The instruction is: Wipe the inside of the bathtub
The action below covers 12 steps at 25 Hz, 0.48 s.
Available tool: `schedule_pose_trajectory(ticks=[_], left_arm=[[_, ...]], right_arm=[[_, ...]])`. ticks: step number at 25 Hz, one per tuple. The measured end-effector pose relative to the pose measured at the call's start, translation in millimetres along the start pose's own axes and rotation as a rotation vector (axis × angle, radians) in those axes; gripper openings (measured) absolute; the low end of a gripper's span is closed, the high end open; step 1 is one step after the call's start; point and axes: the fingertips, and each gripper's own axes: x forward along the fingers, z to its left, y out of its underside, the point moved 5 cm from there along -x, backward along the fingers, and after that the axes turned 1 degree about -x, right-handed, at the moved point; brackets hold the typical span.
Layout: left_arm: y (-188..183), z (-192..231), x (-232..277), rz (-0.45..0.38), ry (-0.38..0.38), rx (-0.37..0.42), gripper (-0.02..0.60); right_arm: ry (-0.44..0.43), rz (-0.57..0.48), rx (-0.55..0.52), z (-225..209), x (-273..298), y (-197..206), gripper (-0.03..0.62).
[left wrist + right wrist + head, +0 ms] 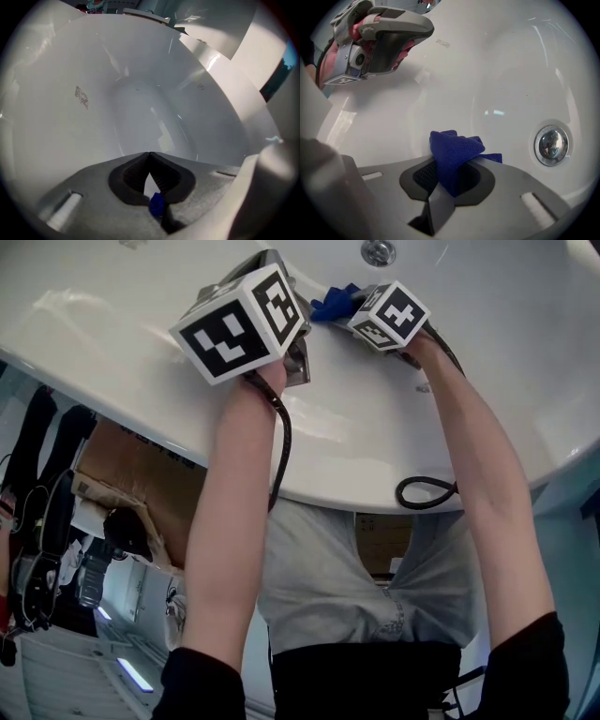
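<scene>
Cloth [454, 152], blue and bunched, sits clamped in the right gripper [449, 174], close to the bathtub [393, 108] wall; drain [551, 144] lies at 3 o'clock from it. Left gripper [149, 158] hangs at 10 o'clock, jaws together, seemingly empty, so the wiping stroke falls to the right

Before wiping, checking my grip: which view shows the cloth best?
Right gripper view: the cloth sits centred, pinched in the right tongs. Head view shows only a blue corner; left gripper view, a blue speck at most.
</scene>
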Motion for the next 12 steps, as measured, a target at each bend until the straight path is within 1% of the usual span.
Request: schedule_pose_trajectory(ticks=[7, 12], left_arm=[[-6, -8, -27, -0.011, 0.004, -0.016, 0.002], [-9, -14, -48, -0.013, 0.011, -0.009, 0.002]], right_arm=[[-0.04, -0.013, 0.008, 42, -17, 0, 0.072], [-0.055, -0.015, -0.019, 77, -30, -2, 0.072]])
